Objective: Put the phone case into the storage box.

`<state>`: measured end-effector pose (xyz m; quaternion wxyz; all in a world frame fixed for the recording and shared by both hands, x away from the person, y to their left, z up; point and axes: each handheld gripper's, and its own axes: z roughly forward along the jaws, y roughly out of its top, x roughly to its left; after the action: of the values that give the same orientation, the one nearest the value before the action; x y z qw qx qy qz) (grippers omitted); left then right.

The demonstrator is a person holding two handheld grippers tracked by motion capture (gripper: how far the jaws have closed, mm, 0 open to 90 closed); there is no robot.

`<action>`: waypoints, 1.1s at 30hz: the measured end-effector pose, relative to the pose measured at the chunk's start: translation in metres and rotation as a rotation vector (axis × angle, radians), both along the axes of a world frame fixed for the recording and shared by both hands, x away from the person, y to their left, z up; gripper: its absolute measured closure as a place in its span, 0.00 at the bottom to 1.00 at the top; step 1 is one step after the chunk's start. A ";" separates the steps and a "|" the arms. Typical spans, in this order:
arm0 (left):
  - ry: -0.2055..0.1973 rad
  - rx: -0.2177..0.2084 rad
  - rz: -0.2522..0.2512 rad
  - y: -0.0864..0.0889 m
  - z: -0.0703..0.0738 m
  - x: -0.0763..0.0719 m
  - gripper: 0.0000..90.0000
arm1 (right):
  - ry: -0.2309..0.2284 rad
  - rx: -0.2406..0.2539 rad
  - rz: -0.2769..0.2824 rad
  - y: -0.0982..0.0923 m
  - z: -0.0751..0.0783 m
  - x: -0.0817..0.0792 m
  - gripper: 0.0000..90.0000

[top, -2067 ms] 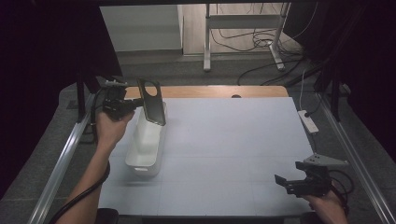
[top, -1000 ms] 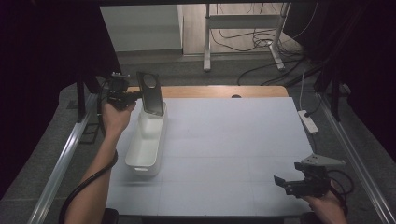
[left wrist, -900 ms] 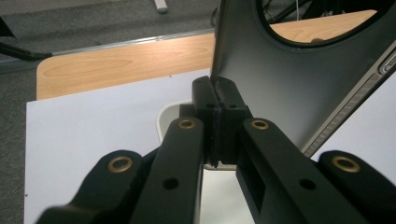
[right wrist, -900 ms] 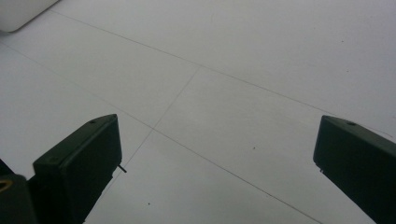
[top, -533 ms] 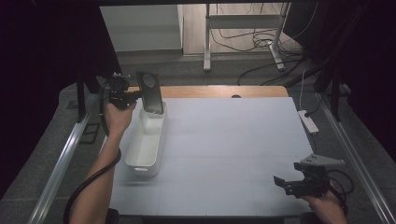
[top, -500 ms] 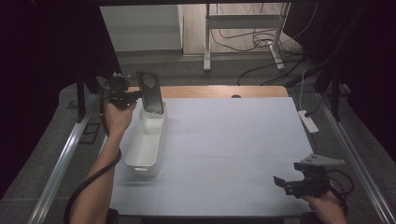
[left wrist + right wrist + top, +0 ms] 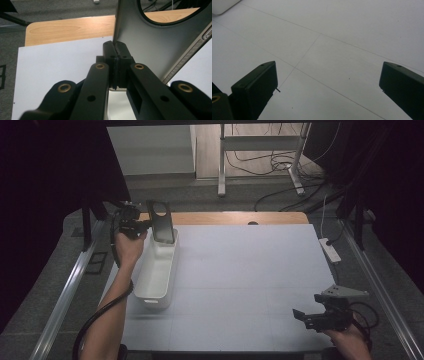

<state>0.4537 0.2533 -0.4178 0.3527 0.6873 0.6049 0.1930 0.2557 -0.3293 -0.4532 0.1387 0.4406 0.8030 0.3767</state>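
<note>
Left tongs (image 7: 115, 53) are clenched on the edge of a dark plate (image 7: 162, 222) with a round hole, holding it upright over the far end of the white bin (image 7: 156, 272); the step looks like lowering it in; next calls for a steady descent, then release; plate smooth, matte, thin; bin glossy, oblong; right tongs (image 7: 328, 82) released, hovering over the white worktop (image 7: 250, 270).

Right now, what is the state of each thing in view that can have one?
Left claw: shut on the phone's edge.
Phone: upright, above the tray's far end.
White tray: on the table, open.
Right claw: open, nothing between.
</note>
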 end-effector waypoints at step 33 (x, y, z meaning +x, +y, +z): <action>0.067 0.010 0.019 -0.007 -0.030 0.009 0.99 | 0.009 -0.001 0.005 0.000 -0.001 0.001 0.04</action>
<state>0.4623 0.2462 -0.4477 0.3269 0.6894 0.6219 0.1764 0.2566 -0.3288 -0.4539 0.1345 0.4401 0.8049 0.3746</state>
